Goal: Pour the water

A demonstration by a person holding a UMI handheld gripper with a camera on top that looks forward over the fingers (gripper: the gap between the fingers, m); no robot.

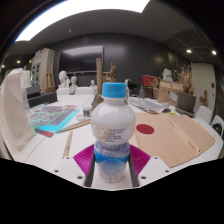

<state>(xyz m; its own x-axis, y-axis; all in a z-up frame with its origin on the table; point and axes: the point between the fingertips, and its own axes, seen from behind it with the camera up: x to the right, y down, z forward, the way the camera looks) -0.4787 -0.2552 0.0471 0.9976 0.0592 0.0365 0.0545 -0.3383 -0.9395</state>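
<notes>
A clear plastic bottle (113,135) with a blue cap and a blue-and-white label stands upright between my fingers. My gripper (112,160) is shut on the bottle, with both magenta pads (84,158) pressed against its lower sides. The bottle's base is hidden behind the gripper body, so I cannot tell whether it rests on the table. Its contents look pale and milky.
A white table (170,140) stretches ahead, carrying a tan board (175,135) with a red disc (146,128) to the right of the bottle. Colourful books (52,118) lie left. A white-sleeved arm (15,110) is at far left. Room clutter fills the back.
</notes>
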